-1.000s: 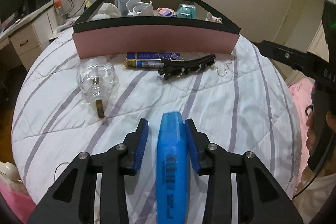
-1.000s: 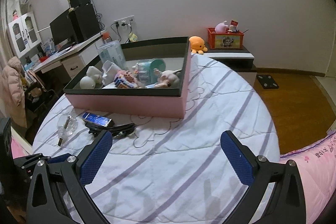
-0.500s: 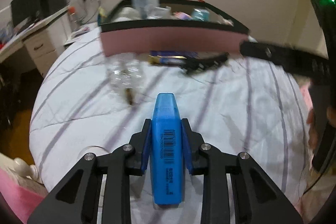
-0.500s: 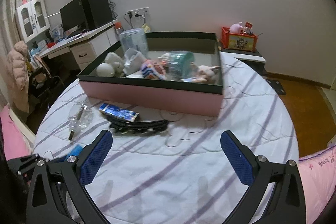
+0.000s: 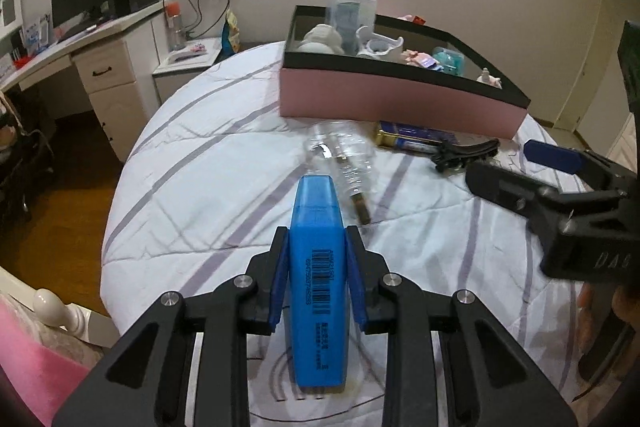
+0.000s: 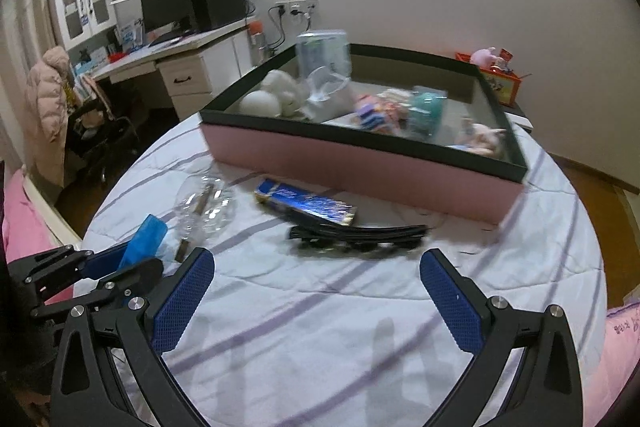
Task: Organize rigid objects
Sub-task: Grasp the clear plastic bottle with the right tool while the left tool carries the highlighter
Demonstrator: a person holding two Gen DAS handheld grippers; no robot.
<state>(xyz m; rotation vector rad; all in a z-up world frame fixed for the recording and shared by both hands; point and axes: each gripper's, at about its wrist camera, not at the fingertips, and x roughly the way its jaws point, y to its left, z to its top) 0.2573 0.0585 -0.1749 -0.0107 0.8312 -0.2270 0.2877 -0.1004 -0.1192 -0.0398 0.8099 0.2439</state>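
My left gripper [image 5: 316, 247] is shut on a blue highlighter pen [image 5: 318, 275], whose cap end sticks out past the pads; the same gripper [image 6: 120, 263] and pen [image 6: 146, 241] show at the left of the right wrist view. My right gripper [image 6: 316, 291] stands wide open over the quilt with nothing between its fingers. Ahead lie a clear glass bottle [image 6: 206, 207], a blue foil box [image 6: 306, 203] and a black hair clip [image 6: 360, 237]. Behind them stands the pink tray with a black rim [image 6: 360, 167], holding several toys and cups.
Everything rests on a round bed with a white, purple-striped quilt [image 6: 320, 327]. A desk with drawers [image 5: 108, 75] and a monitor stands to the left, wooden floor around. An orange toy box [image 6: 502, 81] sits on a low stand behind the tray.
The left gripper's pads closed onto the blue pen and carried it leftward, so the tray now sits to the right. The right gripper swung toward the hair clip and stayed open.
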